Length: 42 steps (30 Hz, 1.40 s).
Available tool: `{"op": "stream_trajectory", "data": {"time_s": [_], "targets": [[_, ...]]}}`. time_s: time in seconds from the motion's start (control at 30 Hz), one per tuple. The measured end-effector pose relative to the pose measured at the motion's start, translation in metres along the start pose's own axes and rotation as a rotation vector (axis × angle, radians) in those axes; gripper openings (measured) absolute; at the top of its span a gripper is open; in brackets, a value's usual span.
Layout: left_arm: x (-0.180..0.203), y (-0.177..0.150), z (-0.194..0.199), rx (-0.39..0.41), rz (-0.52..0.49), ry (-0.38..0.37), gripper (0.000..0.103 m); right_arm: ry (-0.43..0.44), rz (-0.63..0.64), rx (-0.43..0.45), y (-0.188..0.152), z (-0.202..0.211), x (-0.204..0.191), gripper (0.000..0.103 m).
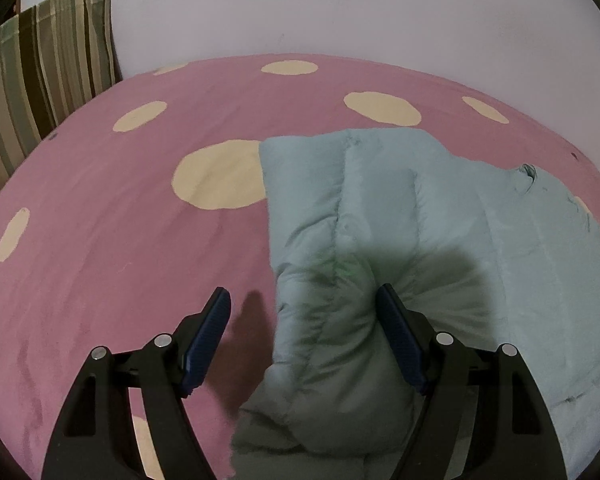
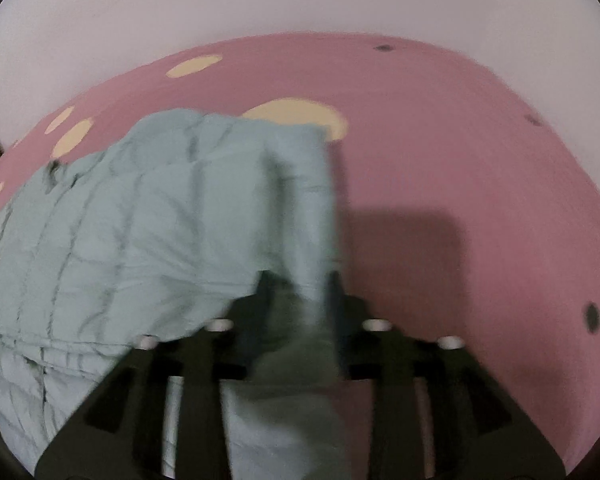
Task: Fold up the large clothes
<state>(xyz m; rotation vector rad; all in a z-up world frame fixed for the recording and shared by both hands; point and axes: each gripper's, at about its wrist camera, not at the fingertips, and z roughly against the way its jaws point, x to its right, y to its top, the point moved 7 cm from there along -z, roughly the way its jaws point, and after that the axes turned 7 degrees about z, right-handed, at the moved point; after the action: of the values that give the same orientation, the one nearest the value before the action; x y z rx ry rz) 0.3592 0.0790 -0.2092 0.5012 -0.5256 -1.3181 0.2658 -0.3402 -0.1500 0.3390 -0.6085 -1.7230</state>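
Left gripper [image 1: 304, 300] stands wide open, blue pads apart. The near edge of the pale-green quilted jacket [image 1: 380, 216] bulges up between the jaws, closer to the right-hand pad and maybe brushing it, but nothing is pinched. Right gripper [image 2: 298, 280] is blurred; jaws part-open w/ a fold of the same jacket [image 2: 140, 220] sitting between them. Can't tell if the pads press on it — looks loose.

Jacket lies ahead of both sets of jaws on the pink spotted bedcover [image 1: 100, 220], already doubled over into a thick block.

Handling, as a guess: light, puffy, very soft, prob. slick shell fabric — it will spring back and slide, so a pinch on the padded middle is likely poor. Better at a stitched seam or hem edge, both layers together, deep in the jaws.

Views: left wrist cam alone shows the striped cushion [image 1: 48, 68] far off beyond the left-hand jaw, plus the jacket's left edge. Right wrist cam alone shows the jacket's right edge and bare cover beyond it.
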Motion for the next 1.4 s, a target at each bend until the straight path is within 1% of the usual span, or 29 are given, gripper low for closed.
{"op": "stream_trajectory", "data": {"time_s": [0.03, 0.07, 0.13, 0.23, 0.3, 0.33, 0.4, 0.47, 0.5, 0.53, 0.57, 0.6, 0.67, 0.77, 0.83, 0.87, 0.93, 0.97, 1.0, 1.07, 1.1, 1.17, 1.23, 1.27, 1.3, 1.33, 1.37, 1.4], "targets": [[0.000, 0.002, 0.007, 0.016, 0.000, 0.003, 0.075, -0.033, -0.020, 0.019, 0.002, 0.008, 0.009, 0.044], [0.001, 0.005, 0.014, 0.034, 0.003, -0.006, 0.075, -0.038, -0.031, 0.035, 0.005, 0.015, 0.013, 0.044], [0.007, 0.016, 0.031, 0.084, 0.006, -0.033, 0.075, 0.008, -0.050, 0.072, 0.015, 0.027, 0.012, 0.044], [0.024, 0.031, 0.038, 0.123, -0.012, -0.060, 0.075, 0.101, -0.029, 0.112, 0.035, 0.033, -0.015, 0.044], [0.033, 0.036, 0.031, 0.119, -0.021, -0.055, 0.075, 0.161, 0.024, 0.130, 0.049, 0.026, -0.047, 0.044], [0.036, 0.037, 0.023, 0.113, -0.023, -0.048, 0.075, 0.169, 0.046, 0.134, 0.051, 0.023, -0.057, 0.044], [0.036, 0.036, 0.004, 0.079, -0.020, -0.006, 0.075, 0.185, 0.101, 0.103, 0.056, 0.004, -0.082, 0.044], [0.034, 0.032, -0.012, 0.039, -0.006, 0.020, 0.075, 0.178, 0.147, 0.060, 0.053, -0.019, -0.098, 0.044], [0.031, 0.026, -0.025, -0.004, -0.002, 0.041, 0.075, 0.163, 0.163, 0.035, 0.050, -0.029, -0.102, 0.044], [0.030, 0.021, -0.035, -0.038, -0.002, 0.038, 0.075, 0.154, 0.178, -0.017, 0.043, -0.046, -0.105, 0.046], [0.029, 0.017, -0.042, -0.058, 0.003, 0.028, 0.075, 0.169, 0.175, -0.048, 0.036, -0.055, -0.106, 0.047], [0.027, 0.015, -0.047, -0.075, 0.014, 0.017, 0.075, 0.186, 0.159, -0.056, 0.032, -0.064, -0.105, 0.047], [0.027, 0.017, -0.046, -0.075, 0.019, 0.016, 0.075, 0.186, 0.160, -0.039, 0.033, -0.062, -0.104, 0.047], [0.028, 0.022, -0.026, -0.031, 0.010, 0.047, 0.073, 0.161, 0.168, -0.014, 0.036, -0.041, -0.102, 0.047], [0.034, 0.023, -0.003, 0.014, 0.025, -0.001, 0.073, 0.171, 0.160, 0.012, 0.031, -0.025, -0.102, 0.048], [0.038, 0.023, 0.007, 0.031, 0.029, -0.030, 0.073, 0.179, 0.156, 0.031, 0.028, -0.016, -0.101, 0.051], [0.050, 0.018, 0.019, 0.056, 0.012, -0.071, 0.073, 0.184, 0.163, 0.045, 0.018, -0.005, -0.102, 0.053], [0.057, 0.014, 0.019, 0.050, -0.002, -0.086, 0.073, 0.186, 0.170, 0.038, 0.015, -0.005, -0.103, 0.053], [0.064, 0.008, 0.016, 0.027, -0.020, -0.097, 0.073, 0.179, 0.184, 0.014, 0.008, -0.010, -0.105, 0.054], [0.074, -0.009, -0.007, -0.050, -0.074, -0.065, 0.075, 0.158, 0.202, -0.025, -0.002, -0.025, -0.109, 0.056], [0.078, -0.016, -0.016, -0.064, -0.101, -0.043, 0.075, 0.155, 0.210, -0.033, -0.006, -0.031, -0.111, 0.056], [0.079, -0.014, -0.009, -0.051, -0.099, -0.033, 0.074, 0.143, 0.222, -0.023, -0.004, -0.027, -0.112, 0.056], [0.078, -0.012, 0.008, -0.026, -0.062, -0.083, 0.073, 0.130, 0.219, 0.011, 0.000, -0.010, -0.109, 0.057], [0.075, -0.012, 0.014, -0.015, -0.053, -0.088, 0.073, 0.121, 0.213, 0.020, -0.001, -0.006, -0.107, 0.058], [0.072, -0.016, 0.013, -0.018, -0.066, -0.062, 0.073, 0.105, 0.204, 0.020, -0.004, -0.005, -0.104, 0.060], [0.070, -0.024, 0.005, -0.047, -0.091, -0.040, 0.074, 0.090, 0.196, 0.006, -0.009, -0.008, -0.100, 0.065], [0.070, -0.029, -0.002, -0.071, -0.109, -0.042, 0.075, 0.098, 0.192, -0.018, -0.016, -0.019, -0.100, 0.066], [0.069, -0.032, -0.006, -0.076, -0.113, -0.049, 0.075, 0.113, 0.195, -0.029, -0.019, -0.026, -0.100, 0.066]]}}
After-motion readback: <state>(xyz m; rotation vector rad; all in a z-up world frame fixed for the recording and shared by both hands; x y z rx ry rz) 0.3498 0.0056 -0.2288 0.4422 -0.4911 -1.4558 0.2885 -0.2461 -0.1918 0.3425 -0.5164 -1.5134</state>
